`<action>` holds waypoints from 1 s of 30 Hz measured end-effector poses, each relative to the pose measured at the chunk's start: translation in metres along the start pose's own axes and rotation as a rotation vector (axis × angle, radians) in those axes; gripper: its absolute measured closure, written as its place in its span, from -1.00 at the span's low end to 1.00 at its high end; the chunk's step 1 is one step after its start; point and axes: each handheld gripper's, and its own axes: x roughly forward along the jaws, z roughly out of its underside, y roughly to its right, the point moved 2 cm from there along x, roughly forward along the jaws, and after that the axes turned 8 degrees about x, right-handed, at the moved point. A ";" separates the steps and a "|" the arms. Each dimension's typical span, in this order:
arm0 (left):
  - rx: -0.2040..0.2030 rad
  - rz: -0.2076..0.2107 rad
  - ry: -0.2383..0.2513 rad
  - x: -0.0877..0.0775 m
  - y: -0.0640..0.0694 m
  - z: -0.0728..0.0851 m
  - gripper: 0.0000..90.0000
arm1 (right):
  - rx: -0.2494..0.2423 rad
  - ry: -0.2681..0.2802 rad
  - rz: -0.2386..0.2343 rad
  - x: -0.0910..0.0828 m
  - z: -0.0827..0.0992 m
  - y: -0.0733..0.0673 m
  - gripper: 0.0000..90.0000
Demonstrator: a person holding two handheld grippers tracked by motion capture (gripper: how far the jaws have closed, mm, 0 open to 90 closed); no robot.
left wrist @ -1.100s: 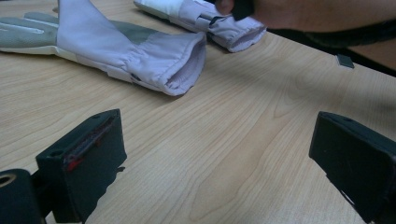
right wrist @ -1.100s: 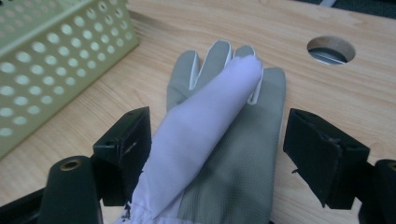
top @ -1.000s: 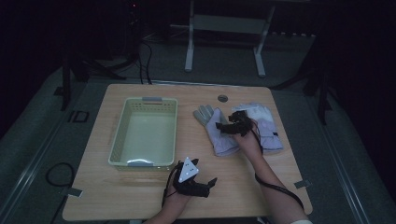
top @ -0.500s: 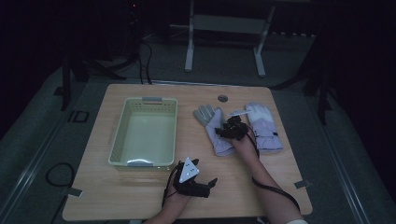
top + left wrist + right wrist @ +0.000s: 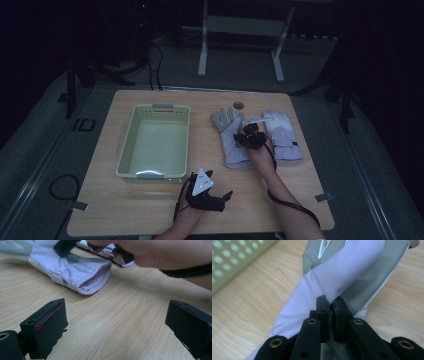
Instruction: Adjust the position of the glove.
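1. Right gripper view: right hand-held gripper (image 5: 331,305) has just been closing; jaws pinch a fold of the left glove (image 5: 337,277).
2. High view: that glove (image 5: 231,140) lies on the desk (image 5: 150,210), between the basket (image 5: 155,142) and the second glove (image 5: 283,136).
3. Left hand-held gripper (image 5: 220,196) rests near the desk's front edge, jaws spread, nothing between them.

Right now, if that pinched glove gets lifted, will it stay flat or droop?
Probably droop: the left glove is soft padded fabric, already bunched into a fold where the right gripper pinches it. It looks light, and its textured grey palm seems unlikely to slip.
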 end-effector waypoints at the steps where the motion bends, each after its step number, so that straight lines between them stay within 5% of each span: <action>1: 0.000 0.000 0.000 0.000 0.000 0.000 -0.91 | 0.000 0.000 0.000 0.000 0.000 0.000 0.90; 9: 0.004 -0.005 -0.001 0.000 0.000 0.000 -0.91 | 0.033 0.079 -0.025 -0.040 0.003 -0.017 0.90; 16: 0.002 -0.005 -0.001 0.000 0.000 0.000 -0.91 | 0.070 0.101 0.016 -0.070 0.017 -0.026 0.90; 22: 0.004 -0.006 -0.001 0.000 0.001 0.000 -0.91 | 0.097 0.086 0.059 -0.073 0.033 -0.025 0.90; 30: 0.004 -0.007 -0.002 0.000 0.001 0.000 -0.91 | 0.087 0.037 0.069 -0.051 0.045 -0.019 0.89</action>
